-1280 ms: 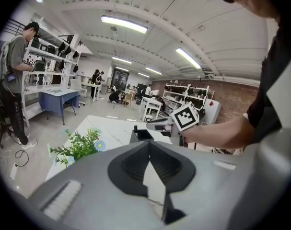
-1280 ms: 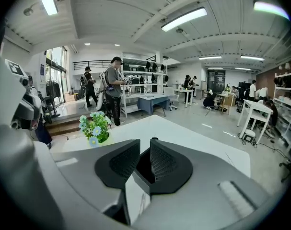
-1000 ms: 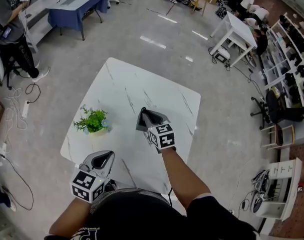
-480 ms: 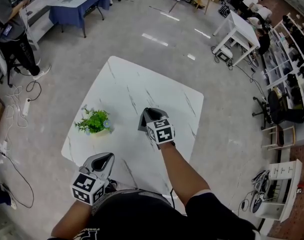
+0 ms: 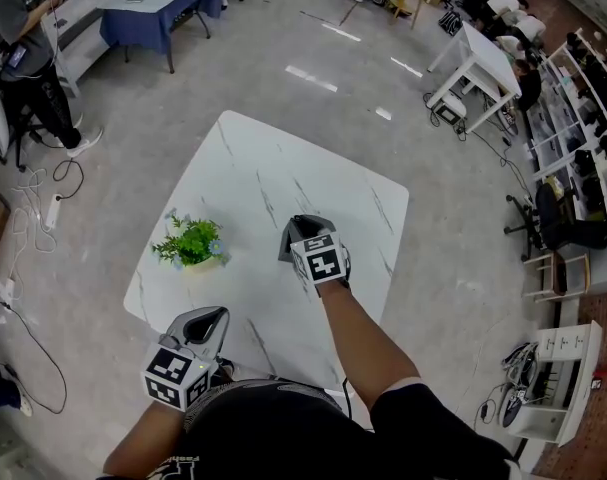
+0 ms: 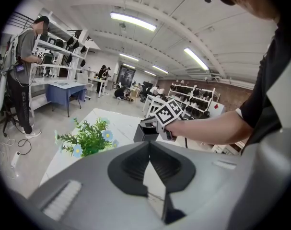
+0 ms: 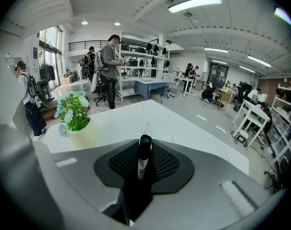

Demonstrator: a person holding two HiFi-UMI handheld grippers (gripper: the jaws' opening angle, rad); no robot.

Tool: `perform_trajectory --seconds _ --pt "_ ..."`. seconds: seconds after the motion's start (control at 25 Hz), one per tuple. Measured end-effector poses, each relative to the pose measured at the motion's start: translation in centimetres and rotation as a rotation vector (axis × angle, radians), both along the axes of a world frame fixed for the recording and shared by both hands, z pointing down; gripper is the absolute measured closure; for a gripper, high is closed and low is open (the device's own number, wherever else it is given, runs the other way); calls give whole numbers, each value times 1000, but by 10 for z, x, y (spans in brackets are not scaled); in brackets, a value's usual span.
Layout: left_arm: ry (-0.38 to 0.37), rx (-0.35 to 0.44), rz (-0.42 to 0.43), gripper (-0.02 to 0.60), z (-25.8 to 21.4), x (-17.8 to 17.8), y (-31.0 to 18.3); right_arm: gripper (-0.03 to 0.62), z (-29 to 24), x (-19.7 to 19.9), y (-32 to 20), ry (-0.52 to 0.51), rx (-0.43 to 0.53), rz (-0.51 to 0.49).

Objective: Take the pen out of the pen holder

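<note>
Right gripper (image 5: 305, 233) clamps the upright pen (image 7: 144, 157), its lower end apparently still inside the dark holder (image 6: 144, 133) at mid-table (image 5: 273, 168). Left gripper (image 5: 205, 320), jaws together and empty, hangs at the near edge. With the grasp made, a straight upward lift comes next.

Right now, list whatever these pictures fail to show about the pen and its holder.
- Lower end of the pen: in the right gripper view it is lost in the dark gap between the jaws closed on it, so its depth is unclear.
- The pen in the head view: hidden under the right gripper.
- Inside of the pen holder: in the left gripper view the right gripper covers its top.
- Print on the pen's label: too small to read.
</note>
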State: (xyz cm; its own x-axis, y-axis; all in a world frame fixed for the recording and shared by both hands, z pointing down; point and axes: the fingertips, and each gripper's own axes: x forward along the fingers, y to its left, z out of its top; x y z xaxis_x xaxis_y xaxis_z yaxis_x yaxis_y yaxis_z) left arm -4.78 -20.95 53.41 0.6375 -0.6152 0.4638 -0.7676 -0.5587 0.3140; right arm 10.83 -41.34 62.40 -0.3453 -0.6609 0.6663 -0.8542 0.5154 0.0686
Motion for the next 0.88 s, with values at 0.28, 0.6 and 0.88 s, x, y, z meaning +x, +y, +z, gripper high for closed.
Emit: perform_trajectory --seconds 0.28,0.6,0.88 --pt "-3 -9 -12 525 0 -7 2 522 -1 1 -1 10 -13 -1" --pt "2 2 -5 525 -2 -7 1 529 -9 1 2 -49 -2 14" --pt "6 11 10 525 -8 -2 3 530 -35 3 7 -111 48 32"
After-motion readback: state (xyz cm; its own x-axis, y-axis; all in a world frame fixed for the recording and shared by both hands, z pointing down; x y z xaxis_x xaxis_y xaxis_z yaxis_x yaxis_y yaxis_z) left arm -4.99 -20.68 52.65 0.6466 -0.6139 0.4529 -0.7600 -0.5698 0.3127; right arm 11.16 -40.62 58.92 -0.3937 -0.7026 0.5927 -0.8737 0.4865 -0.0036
